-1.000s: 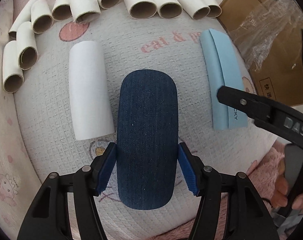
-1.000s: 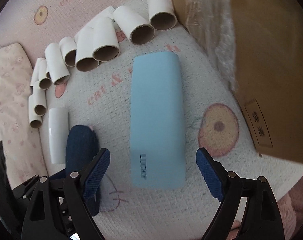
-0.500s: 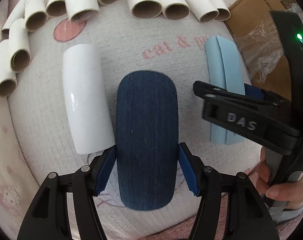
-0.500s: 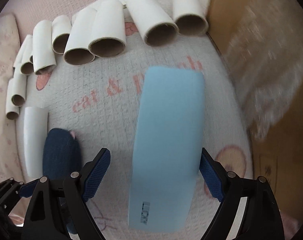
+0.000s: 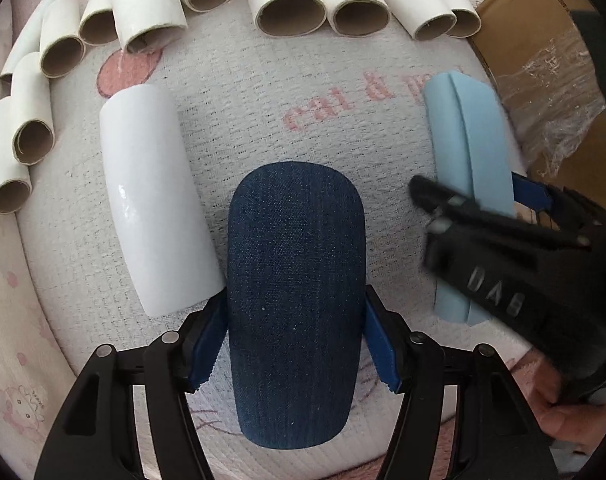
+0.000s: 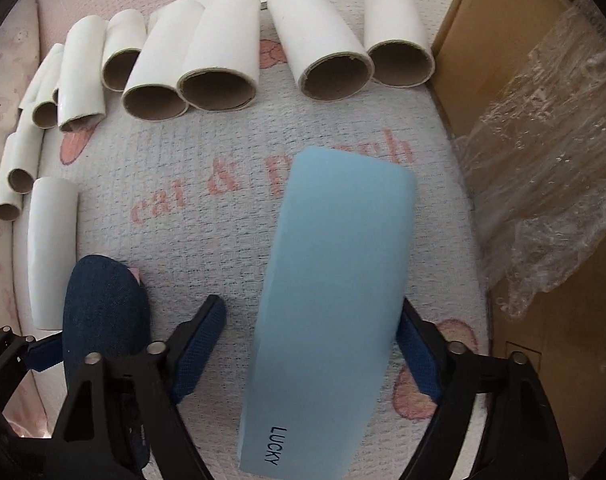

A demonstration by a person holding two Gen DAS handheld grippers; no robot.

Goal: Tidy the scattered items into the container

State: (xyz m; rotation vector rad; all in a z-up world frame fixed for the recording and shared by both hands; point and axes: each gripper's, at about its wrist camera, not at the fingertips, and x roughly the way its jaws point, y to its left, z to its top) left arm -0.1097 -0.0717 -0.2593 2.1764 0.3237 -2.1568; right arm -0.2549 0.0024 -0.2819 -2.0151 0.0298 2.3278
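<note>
Since a second ago, the right gripper [image 6: 311,354] is being closed around the light-blue case [image 6: 331,300], a gap remaining at nine o'clock; the denim case [image 5: 295,300] is being clamped by the left gripper [image 5: 295,346].

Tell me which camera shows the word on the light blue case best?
The right wrist view: the light blue case faces the camera, and "LUCKY" reads clearly near its lower end. The left wrist view shows the case only side-on, partly behind the right gripper; no word shows.

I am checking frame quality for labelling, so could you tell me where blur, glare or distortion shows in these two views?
Left wrist view: right hand-held gripper motion-blurred, glare streak on white case, fisheye bending throughout. Right wrist view: light blue case slightly soft, plastic wrap shiny.
</note>
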